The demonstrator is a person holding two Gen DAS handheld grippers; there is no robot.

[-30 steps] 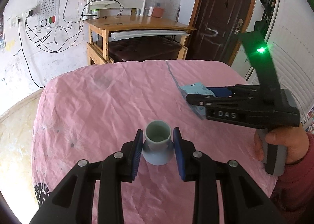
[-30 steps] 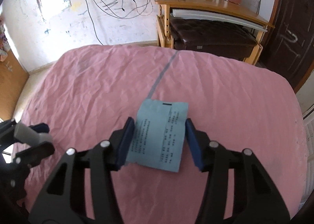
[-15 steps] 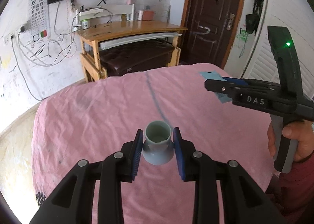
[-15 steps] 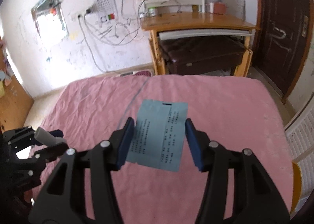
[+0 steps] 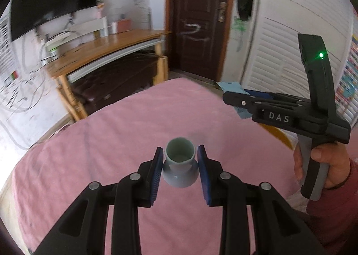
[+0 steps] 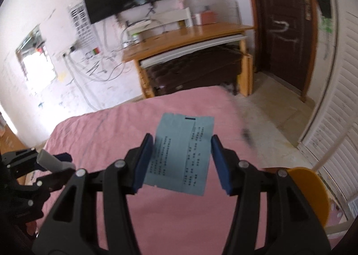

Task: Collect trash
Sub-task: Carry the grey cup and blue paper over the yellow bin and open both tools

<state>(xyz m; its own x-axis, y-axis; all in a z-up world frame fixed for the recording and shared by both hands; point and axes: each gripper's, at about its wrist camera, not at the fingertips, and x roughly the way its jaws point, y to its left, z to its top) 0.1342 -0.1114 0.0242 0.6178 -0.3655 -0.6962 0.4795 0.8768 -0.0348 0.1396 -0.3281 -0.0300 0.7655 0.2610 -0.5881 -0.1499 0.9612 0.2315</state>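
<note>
Above the pink bed (image 5: 111,147): left tool (image 5: 179,165) clamped on grey cup (image 5: 179,163), right tool (image 6: 182,156) pinching blue slip (image 6: 182,154), both lifted clear, seemingly for carrying to disposal.

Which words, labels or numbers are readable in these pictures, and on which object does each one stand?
"DAS": white letters on the side of the right gripper, seen from the left wrist.
Blue paper slip held in the right gripper: rows of dark print, too blurred to read.
Eye chart on the wall: too blurred to read.
Dark door: white scrawl, not legible as text.
Grey cup in the left gripper: no text.
</note>
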